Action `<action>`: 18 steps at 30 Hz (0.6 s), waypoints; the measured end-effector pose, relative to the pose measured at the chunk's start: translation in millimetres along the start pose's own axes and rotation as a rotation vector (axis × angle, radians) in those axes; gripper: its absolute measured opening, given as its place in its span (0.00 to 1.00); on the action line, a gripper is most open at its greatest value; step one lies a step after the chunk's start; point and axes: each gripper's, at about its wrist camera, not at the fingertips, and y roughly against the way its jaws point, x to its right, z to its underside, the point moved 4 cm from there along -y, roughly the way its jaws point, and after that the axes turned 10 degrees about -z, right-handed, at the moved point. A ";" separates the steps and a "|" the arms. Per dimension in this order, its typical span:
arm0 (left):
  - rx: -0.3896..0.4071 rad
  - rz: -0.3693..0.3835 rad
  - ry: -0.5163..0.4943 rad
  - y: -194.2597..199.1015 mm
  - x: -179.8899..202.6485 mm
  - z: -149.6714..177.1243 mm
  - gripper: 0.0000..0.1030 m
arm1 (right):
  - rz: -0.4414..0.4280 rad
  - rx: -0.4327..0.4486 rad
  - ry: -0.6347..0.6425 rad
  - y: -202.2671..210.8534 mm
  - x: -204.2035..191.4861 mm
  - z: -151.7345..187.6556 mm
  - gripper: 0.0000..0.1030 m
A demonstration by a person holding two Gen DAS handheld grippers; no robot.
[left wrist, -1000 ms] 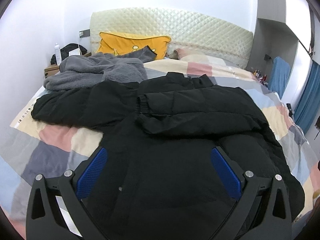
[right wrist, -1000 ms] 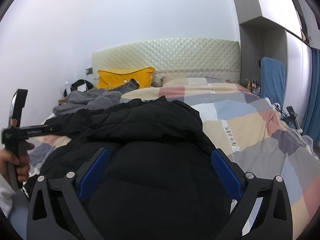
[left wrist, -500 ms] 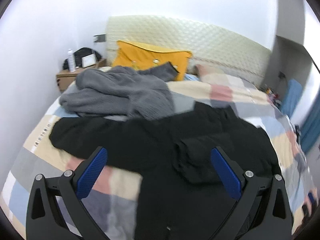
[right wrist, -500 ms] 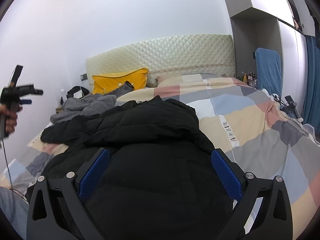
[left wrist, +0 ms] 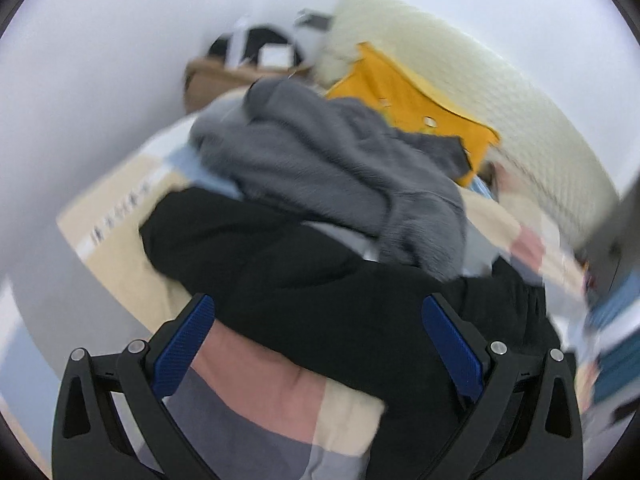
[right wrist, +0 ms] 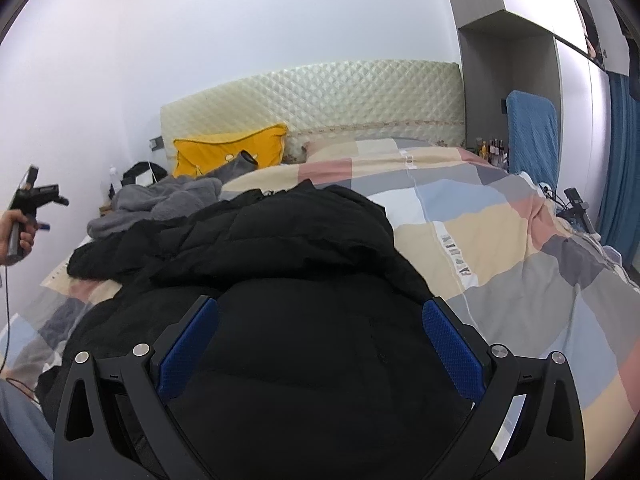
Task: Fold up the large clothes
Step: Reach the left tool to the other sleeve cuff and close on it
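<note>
A large black padded jacket [right wrist: 288, 280] lies spread on the bed, one sleeve [left wrist: 256, 256] stretched out to the left. My left gripper [left wrist: 318, 320] is open and tilted, hovering above that sleeve with nothing between its blue pads [left wrist: 184, 344]. The left wrist view is blurred. My right gripper [right wrist: 320, 328] is open above the jacket's body, and holds nothing. The left gripper [right wrist: 34, 196] also shows at the far left of the right wrist view, held in a hand [right wrist: 18, 228].
A grey fleece garment [left wrist: 340, 160] is heaped beyond the sleeve, with a yellow pillow [right wrist: 232, 152] against the quilted headboard [right wrist: 320, 100]. A patchwork quilt [right wrist: 500, 240] covers the bed. A nightstand [left wrist: 212, 76] stands at the left, and a blue-draped chair [right wrist: 532, 132] and a wardrobe at the right.
My left gripper has swung left and tilted, from over the jacket's body to over its outstretched left sleeve. The right gripper has barely moved. Both stay open.
</note>
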 end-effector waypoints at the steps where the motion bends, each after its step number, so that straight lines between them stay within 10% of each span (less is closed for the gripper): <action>1: -0.015 0.012 0.029 -8.8 -9.1 -1.1 1.00 | -0.002 -0.002 -0.007 -2.1 -0.2 0.7 1.00; 18: -0.061 0.035 0.368 -172.4 -131.7 0.8 0.99 | 0.092 -0.090 -0.027 -54.2 -21.6 6.4 1.00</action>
